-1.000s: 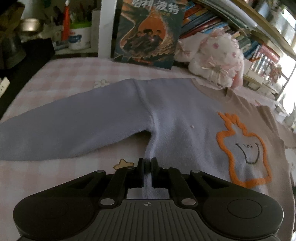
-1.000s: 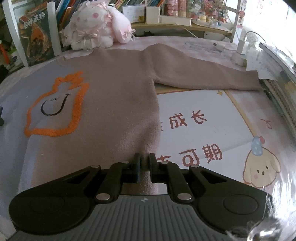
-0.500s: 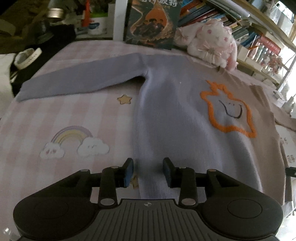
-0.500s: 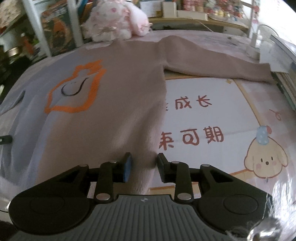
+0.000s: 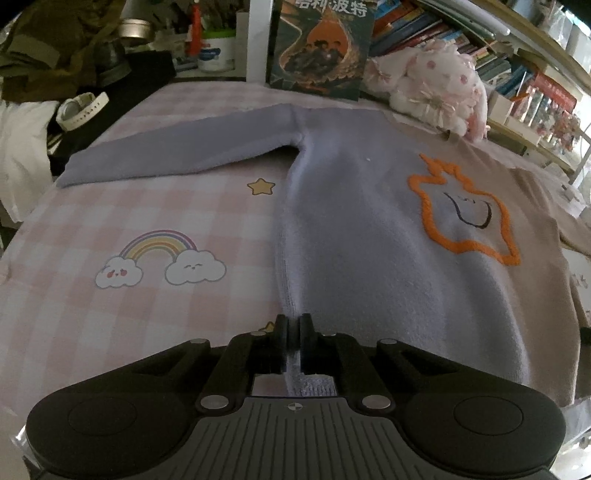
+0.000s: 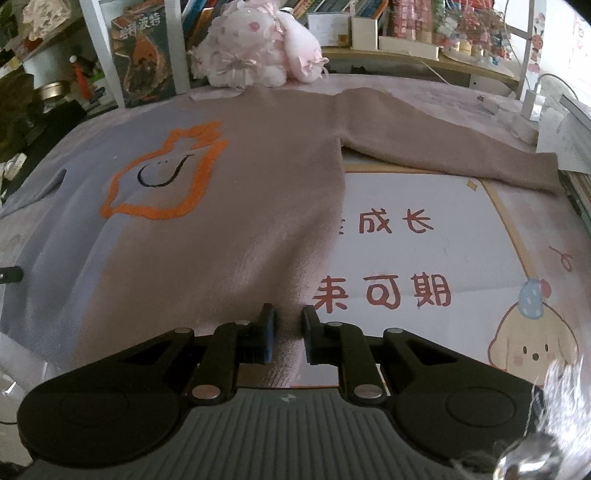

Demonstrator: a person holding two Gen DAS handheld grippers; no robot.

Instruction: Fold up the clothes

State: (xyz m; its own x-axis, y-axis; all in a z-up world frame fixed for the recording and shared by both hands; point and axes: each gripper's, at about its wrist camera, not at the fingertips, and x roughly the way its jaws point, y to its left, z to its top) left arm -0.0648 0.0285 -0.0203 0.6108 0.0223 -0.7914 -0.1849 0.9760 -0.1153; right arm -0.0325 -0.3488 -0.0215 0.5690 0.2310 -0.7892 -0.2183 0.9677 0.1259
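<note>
A two-tone sweater (image 5: 369, 236) lies spread flat, front up, on a counter (image 5: 129, 314) covered with a pink checked mat printed with a rainbow and clouds (image 5: 159, 262) and a yellow star (image 5: 261, 185). Its lavender half faces the left wrist view and its tan half (image 6: 266, 177) fills the right wrist view, with an orange-outlined smiling figure (image 5: 465, 214) across the chest. The lavender sleeve (image 5: 177, 151) stretches toward the counter's left edge, and the tan sleeve (image 6: 450, 147) reaches toward the right edge, over a printed panel with red Chinese characters (image 6: 384, 291) and a cartoon puppy (image 6: 532, 339). The left claw (image 5: 294, 325) is pressed together on the hem at the sweater's lower left corner, with a strip of lavender knit pinched between its fingers. The right claw (image 6: 286, 321) is spread a little, and the tan hem at the lower right corner sits in the gap between its fingers; whether the pads touch the fabric cannot be told. At the counter's far edge, a pink and white plush rabbit (image 6: 255, 48) rests just beyond the sweater's collar, beside an upright book with a dark illustrated cover (image 5: 321, 44). Shelves of books (image 5: 424, 33) stand behind them.
</note>
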